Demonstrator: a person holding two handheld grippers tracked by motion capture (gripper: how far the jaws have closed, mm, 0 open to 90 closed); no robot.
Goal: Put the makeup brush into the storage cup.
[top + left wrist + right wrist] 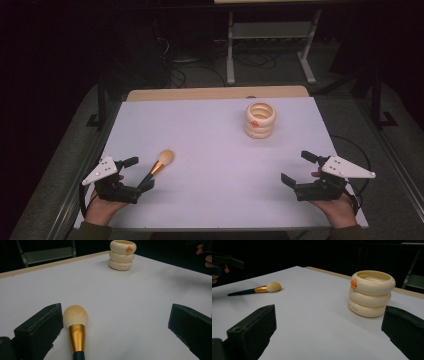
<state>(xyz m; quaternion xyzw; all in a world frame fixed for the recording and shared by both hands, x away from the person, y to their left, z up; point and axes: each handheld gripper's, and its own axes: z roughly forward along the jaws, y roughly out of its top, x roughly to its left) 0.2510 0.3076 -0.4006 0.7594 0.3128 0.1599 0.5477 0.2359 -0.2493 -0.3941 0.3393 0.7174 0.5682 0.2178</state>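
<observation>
Standing wide apart, the jaws of the left gripper grip nothing; the makeup brush lies flat on the white table between them, close beside one jaw and well clear of the other. In the left gripper view the brush's cream bristle head points away from the camera, its gold ferrule runs back toward the lower edge, and the dark handle begins just below the ferrule. No pad presses on the brush.

The jaws of the right gripper likewise stand fully apart and hold nothing; bare tabletop lies between them in the right gripper view.

Taking the brush as landmark: the left gripper sits at its handle end, held by the person's left hand at the near edge of the table. The cream ringed holder, shaped like three stacked rings with a small orange mark on its upper ring, stands upright well beyond the brush, toward the far right of the table and well apart from it. The right gripper, carried by the person's right hand, rests far to the right of the brush, near the same near edge, with the holder farther out than both. A grey three-cornered plate tops the left gripper.
</observation>
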